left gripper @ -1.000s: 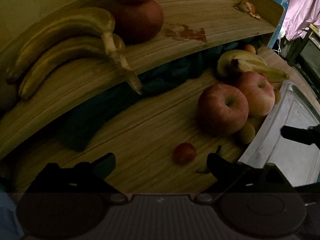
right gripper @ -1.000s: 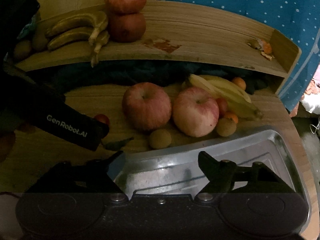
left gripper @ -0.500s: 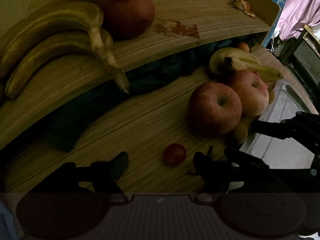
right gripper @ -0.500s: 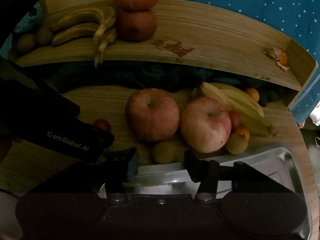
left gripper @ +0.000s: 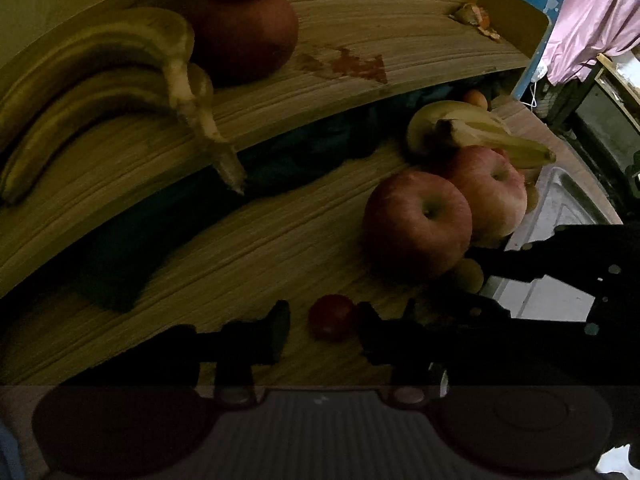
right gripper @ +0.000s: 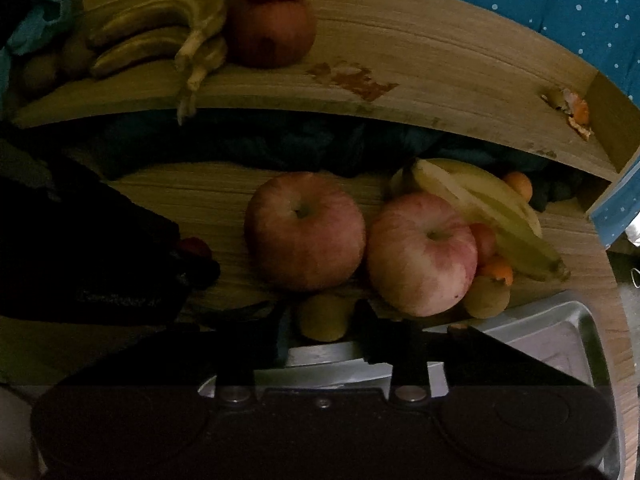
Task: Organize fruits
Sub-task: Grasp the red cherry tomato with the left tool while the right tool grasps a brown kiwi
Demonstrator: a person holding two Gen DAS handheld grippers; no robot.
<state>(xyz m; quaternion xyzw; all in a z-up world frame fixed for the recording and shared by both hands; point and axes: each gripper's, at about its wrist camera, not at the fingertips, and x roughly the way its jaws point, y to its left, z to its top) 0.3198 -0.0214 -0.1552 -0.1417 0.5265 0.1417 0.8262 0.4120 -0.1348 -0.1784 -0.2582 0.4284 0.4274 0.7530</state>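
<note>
A small red fruit (left gripper: 332,316) lies on the wooden table between the fingers of my left gripper (left gripper: 324,322). The right finger is at its side and a small gap shows at the left finger. My right gripper (right gripper: 322,318) is narrowly open with its fingers on either side of a small yellow-green fruit (right gripper: 324,316) at the edge of a metal tray (right gripper: 560,340). Just behind it sit two red apples (right gripper: 304,232) (right gripper: 424,252), with a bunch of bananas (right gripper: 492,216) to their right.
The raised wooden shelf (right gripper: 440,60) holds a banana bunch (right gripper: 160,40), two stacked apples (right gripper: 272,28) and orange peel (right gripper: 576,112). Dark cloth (left gripper: 120,264) fills the gap under the shelf. Small orange fruits (right gripper: 496,270) lie by the bananas. My left gripper's body (right gripper: 100,248) is at the left.
Both grippers have moved forward and narrowed, the left around the small red fruit, the right around the small yellow-green fruit. The fruits have not moved.
</note>
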